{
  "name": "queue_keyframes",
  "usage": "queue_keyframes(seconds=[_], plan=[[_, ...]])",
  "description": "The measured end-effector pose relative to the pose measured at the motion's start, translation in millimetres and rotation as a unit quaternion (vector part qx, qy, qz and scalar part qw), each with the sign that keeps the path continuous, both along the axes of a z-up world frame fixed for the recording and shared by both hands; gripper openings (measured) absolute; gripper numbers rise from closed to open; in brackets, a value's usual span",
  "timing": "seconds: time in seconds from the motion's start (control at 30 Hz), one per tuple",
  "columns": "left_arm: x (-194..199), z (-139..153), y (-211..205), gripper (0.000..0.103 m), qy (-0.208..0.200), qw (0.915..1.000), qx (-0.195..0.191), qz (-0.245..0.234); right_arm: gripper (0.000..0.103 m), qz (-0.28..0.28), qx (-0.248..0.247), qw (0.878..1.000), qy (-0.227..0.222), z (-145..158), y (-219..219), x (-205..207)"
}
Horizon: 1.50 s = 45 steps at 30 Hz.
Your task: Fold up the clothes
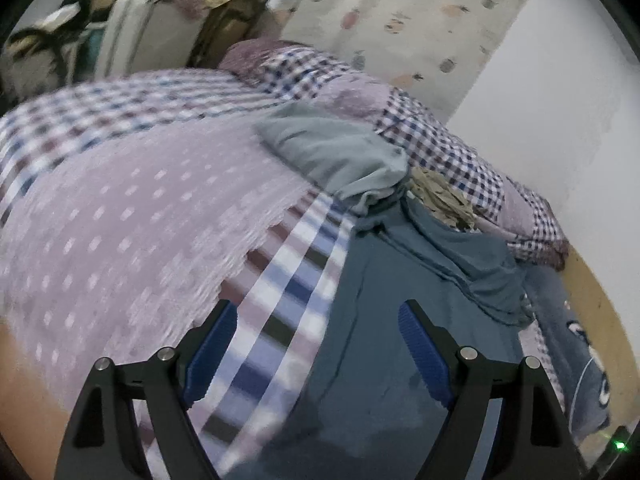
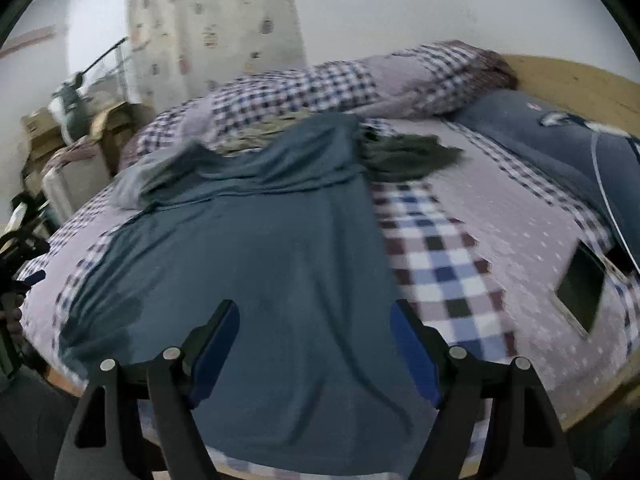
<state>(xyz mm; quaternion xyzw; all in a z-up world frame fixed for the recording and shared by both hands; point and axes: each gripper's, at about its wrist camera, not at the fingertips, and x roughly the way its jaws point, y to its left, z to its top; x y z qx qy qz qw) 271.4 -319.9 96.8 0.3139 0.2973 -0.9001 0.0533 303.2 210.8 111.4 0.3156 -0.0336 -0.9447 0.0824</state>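
A teal-blue garment [image 2: 256,256] lies spread over the bed, its far end bunched in folds; the left wrist view shows it too [image 1: 400,320]. My right gripper [image 2: 314,312] hovers open above its near part, with nothing between the blue pads. My left gripper [image 1: 318,320] is open as well, over the garment's left edge where it meets the checked sheet [image 1: 280,312]. A light grey garment [image 1: 332,152] lies crumpled beyond the blue one, and a dark green garment [image 2: 408,156] lies at the far right of it.
A checked duvet [image 2: 320,84] is heaped along the wall side of the bed. A dark blue pillow [image 2: 560,140] lies at the head by the wooden frame [image 2: 580,76]. A dark flat device [image 2: 580,292] rests on the sheet. Suitcases and boxes [image 1: 140,28] stand past the bed.
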Motion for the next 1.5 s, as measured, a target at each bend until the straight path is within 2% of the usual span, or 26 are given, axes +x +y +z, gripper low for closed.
queue_keyframes(seconds=[0.17,0.4,0.47,0.57,0.67,0.77,0.83,0.97,1.03,1.1,1.2,1.3,1.4,1.5], plan=[[24,-20,-2,0.086,-0.046,0.9982,0.038,-0.002,0.081,0.020,-0.006,1.000,0.009,2,-16,-1],[37,-58,3,0.086,-0.122,0.9893,0.081,-0.003,0.081,0.038,-0.026,0.999,0.015,9,-33,-7],[38,-67,5,0.086,-0.136,0.9854,0.102,-0.005,0.081,0.058,-0.008,0.998,0.019,9,-49,-5],[35,-80,12,0.086,-0.162,0.9773,0.135,-0.021,0.081,0.109,0.055,0.992,0.033,5,-87,5],[31,-82,22,0.086,-0.167,0.9764,0.132,-0.040,0.081,0.181,0.141,0.971,0.059,-6,-141,25],[32,-80,23,0.086,-0.163,0.9762,0.136,-0.044,0.081,0.259,0.222,0.936,0.085,-25,-193,50],[31,-81,21,0.086,-0.162,0.9755,0.143,-0.042,0.080,0.303,0.271,0.908,0.103,-42,-226,68],[36,-82,12,0.086,-0.156,0.9733,0.163,-0.042,0.080,0.361,0.337,0.859,0.134,-75,-274,94],[39,-82,8,0.086,-0.150,0.9715,0.178,-0.044,0.080,0.376,0.353,0.844,0.146,-88,-289,101],[41,-84,5,0.086,-0.146,0.9677,0.200,-0.049,0.080,0.385,0.360,0.836,0.152,-97,-301,103],[40,-89,6,0.086,-0.162,0.9605,0.218,-0.062,0.080,0.390,0.361,0.832,0.158,-108,-312,103],[33,-91,14,0.086,-0.179,0.9584,0.208,-0.078,0.080,0.390,0.354,0.834,0.164,-114,-320,101],[31,-90,20,0.086,-0.187,0.9600,0.192,-0.082,0.080,0.392,0.345,0.835,0.173,-118,-328,101],[31,-89,20,0.086,-0.188,0.9609,0.189,-0.075,0.080,0.397,0.344,0.829,0.192,-122,-341,104]])
